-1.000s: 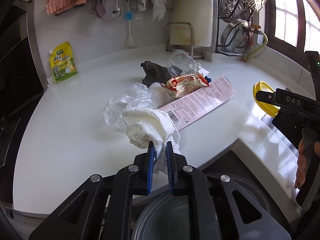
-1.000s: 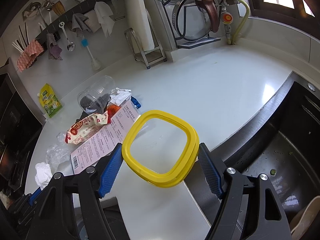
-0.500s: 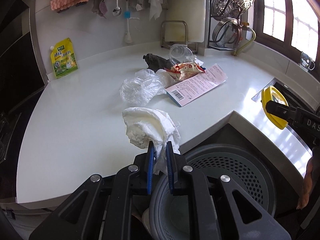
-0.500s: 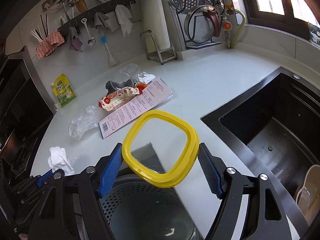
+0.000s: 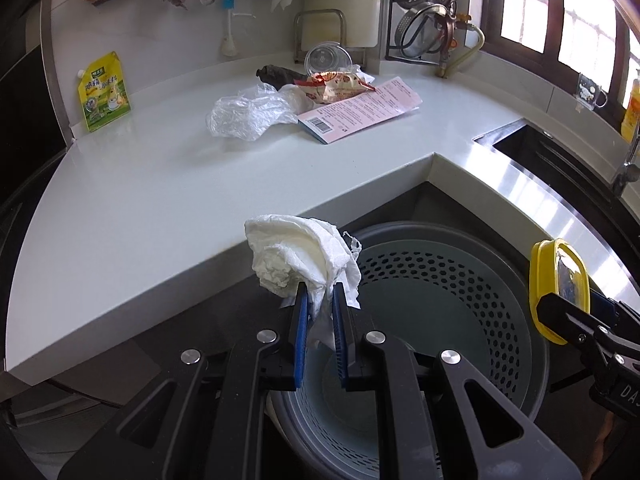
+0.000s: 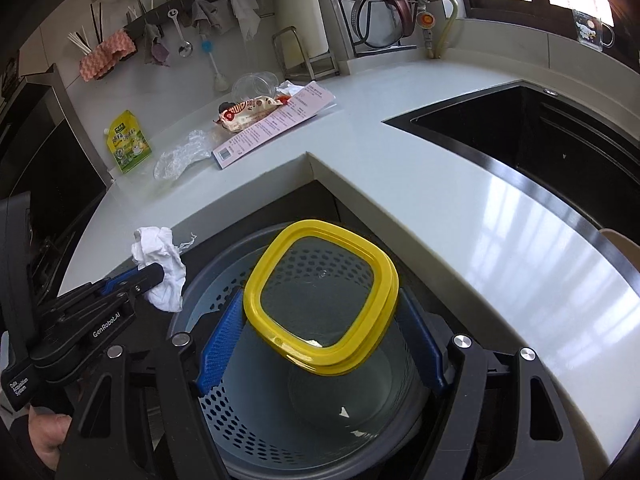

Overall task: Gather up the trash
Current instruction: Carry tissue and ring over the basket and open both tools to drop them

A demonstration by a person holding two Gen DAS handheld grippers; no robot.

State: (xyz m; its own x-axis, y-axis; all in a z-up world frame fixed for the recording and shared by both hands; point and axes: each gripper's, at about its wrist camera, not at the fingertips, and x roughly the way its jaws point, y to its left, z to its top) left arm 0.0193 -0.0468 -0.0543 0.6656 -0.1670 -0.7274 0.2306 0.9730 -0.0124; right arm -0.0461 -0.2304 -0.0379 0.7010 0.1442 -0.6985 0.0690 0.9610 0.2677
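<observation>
Two pieces of trash now hang over the grey perforated bin (image 6: pixel 320 420), where a second ago both were above the white counter (image 5: pixel 160 184). The left gripper (image 5: pixel 320 312) has its blue pads pinched tight on a crumpled white tissue (image 5: pixel 300 256), which sits just above the bin's near rim on the counter side. The right gripper (image 6: pixel 320 320) has its jaws spread wide and clamped on the two sides of a yellow-rimmed lid (image 6: pixel 320 296), which now hovers squarely over the bin's mouth. Both hands have drawn back from the counter and sunk a little, so the carry looks done and the release seems to be the step at hand: opening either grip should drop its load into the bin.

More trash lies on the counter well beyond the bin: a crinkled clear plastic bag (image 5: pixel 248 114), a pink printed sheet (image 5: pixel 360 110), a red-and-white snack wrapper (image 5: pixel 336 86), a clear cup (image 5: pixel 328 56) on its side and a dark scrap (image 5: pixel 276 74). A yellow-green pouch (image 5: pixel 104 92) leans against the wall, apart from that heap; whether it counts as trash I cannot tell. The black sink (image 6: pixel 540 128) opens to the right of the bin. Nothing blocks the bin's mouth; the tissue, hanging near the rim, might catch on the edge if let go now.
</observation>
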